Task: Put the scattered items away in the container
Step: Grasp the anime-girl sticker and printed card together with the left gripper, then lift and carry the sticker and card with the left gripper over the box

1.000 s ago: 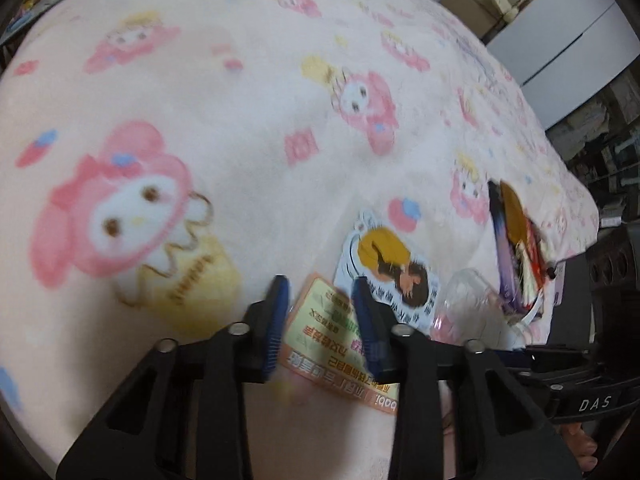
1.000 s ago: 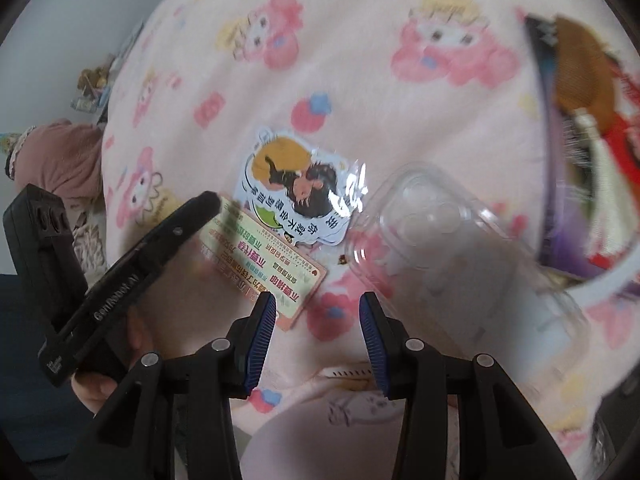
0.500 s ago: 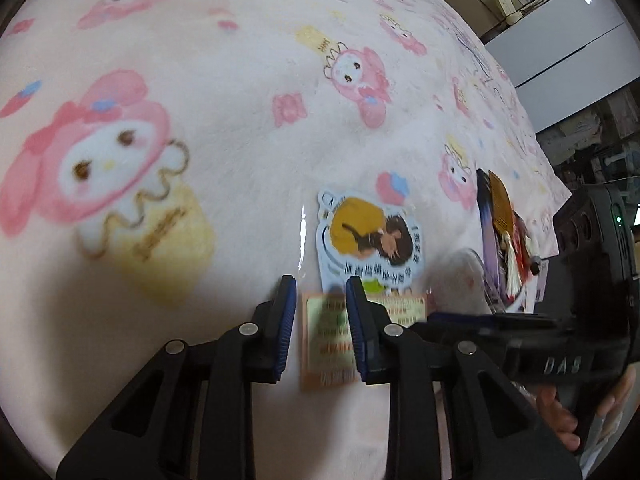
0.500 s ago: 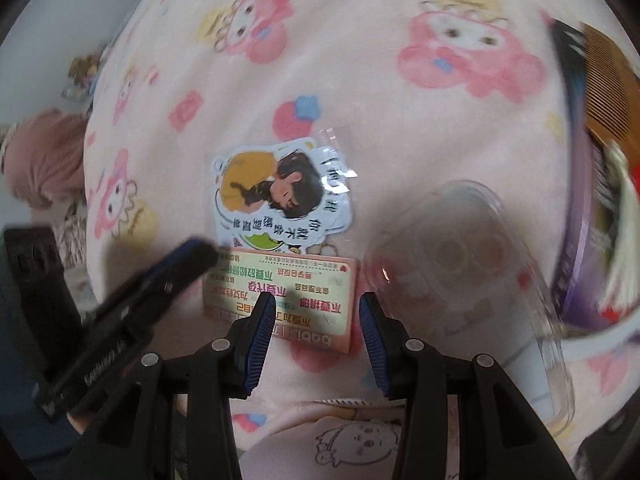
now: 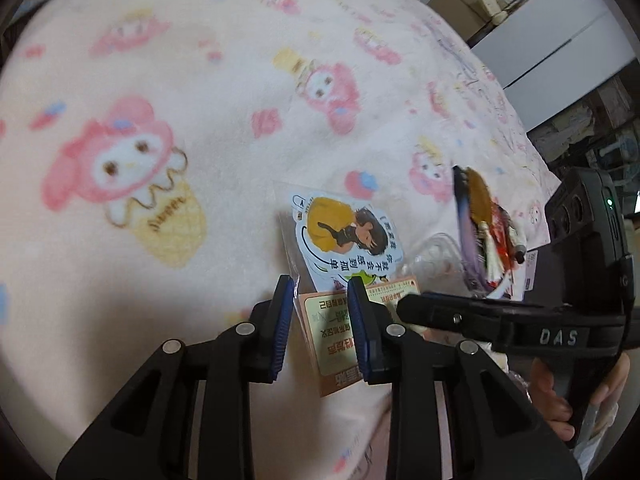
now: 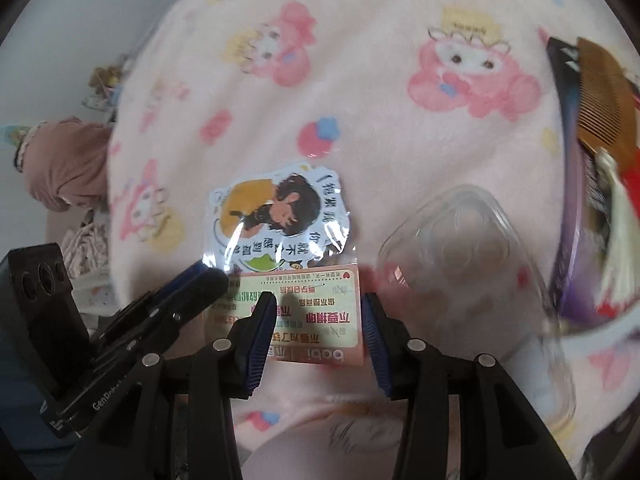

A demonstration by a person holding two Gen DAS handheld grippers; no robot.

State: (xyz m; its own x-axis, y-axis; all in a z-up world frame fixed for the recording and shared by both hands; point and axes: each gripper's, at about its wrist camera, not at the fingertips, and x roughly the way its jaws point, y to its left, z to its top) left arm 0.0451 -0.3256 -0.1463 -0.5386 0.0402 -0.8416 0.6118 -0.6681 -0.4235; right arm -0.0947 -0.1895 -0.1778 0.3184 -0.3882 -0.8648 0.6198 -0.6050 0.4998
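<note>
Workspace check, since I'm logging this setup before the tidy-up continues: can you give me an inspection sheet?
Surface: pink cartoon-print blanket.
Job's things: pink printed card; cartoon sticker in clear sleeve, its lower edge meeting the card; clear plastic case; purple-rimmed container holding a wooden comb.
Clutter: nothing seen.
Grippers: left claw open astride the card; right claw open over the card.
Cables: one on the right gripper's body.
Surroundings: white cabinets.

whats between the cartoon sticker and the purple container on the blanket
In the right wrist view, the clear plastic case lies between the cartoon sticker and the purple container.
</note>
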